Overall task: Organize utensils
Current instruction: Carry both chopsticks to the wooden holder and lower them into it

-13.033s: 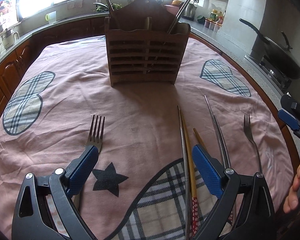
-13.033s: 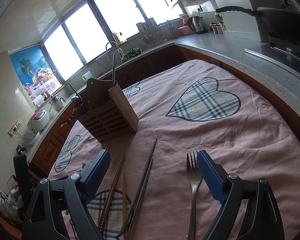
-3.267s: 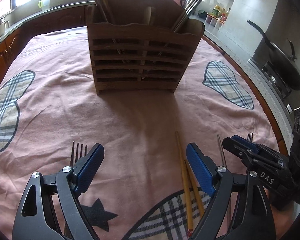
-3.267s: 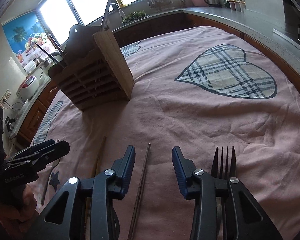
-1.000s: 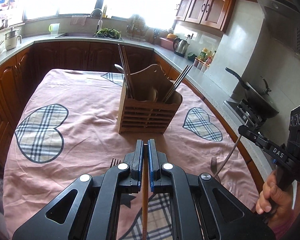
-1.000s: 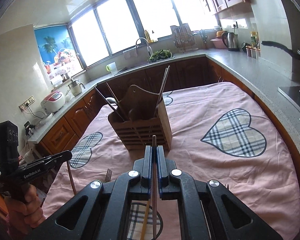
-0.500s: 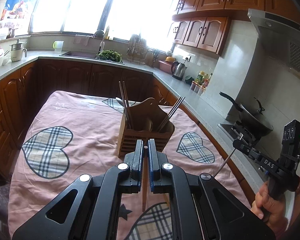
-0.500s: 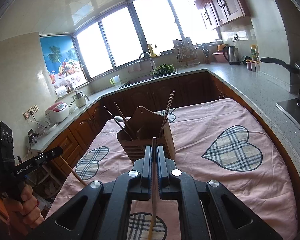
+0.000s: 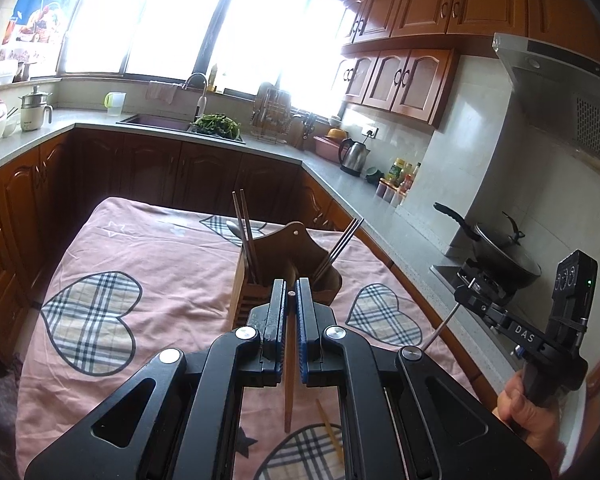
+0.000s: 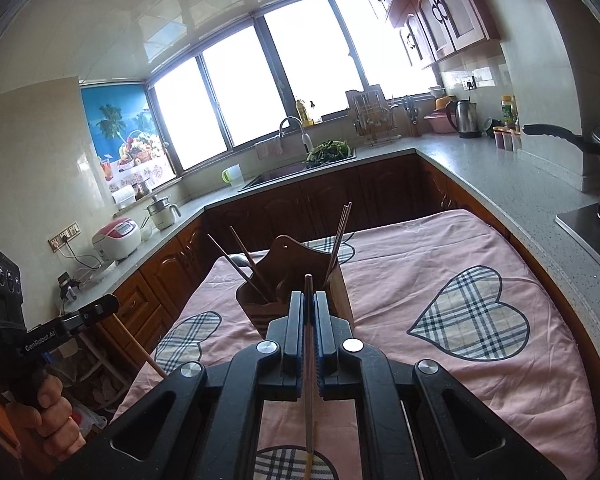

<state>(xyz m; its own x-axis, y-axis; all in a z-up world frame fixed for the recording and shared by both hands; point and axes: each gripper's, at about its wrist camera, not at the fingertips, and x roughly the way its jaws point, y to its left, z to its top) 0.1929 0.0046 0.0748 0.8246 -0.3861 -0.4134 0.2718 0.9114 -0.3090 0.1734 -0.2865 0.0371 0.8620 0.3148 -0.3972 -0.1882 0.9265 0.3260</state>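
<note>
The left gripper (image 9: 291, 292) is clamped on a wooden chopstick (image 9: 288, 380) at frame centre. The right gripper (image 10: 308, 300) pinches a metal chopstick (image 10: 309, 380), below the wooden holder (image 10: 300, 260)

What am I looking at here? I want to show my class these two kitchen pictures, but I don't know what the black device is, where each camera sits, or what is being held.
No robot here: a person holds a hand-operated claw in each hand, with a camera on each looking along its fingers. One picture comes from the left claw, the other from the right claw. Each also catches the other claw off to the side, gripped by a hand.

The left claw is shut on a wooden chopstick; the right claw is shut on a metal chopstick.

Below is a table under a pink cloth with plaid hearts. On it stands a wooden utensil holder already holding chopsticks. One more wooden chopstick lies on the cloth.
</note>
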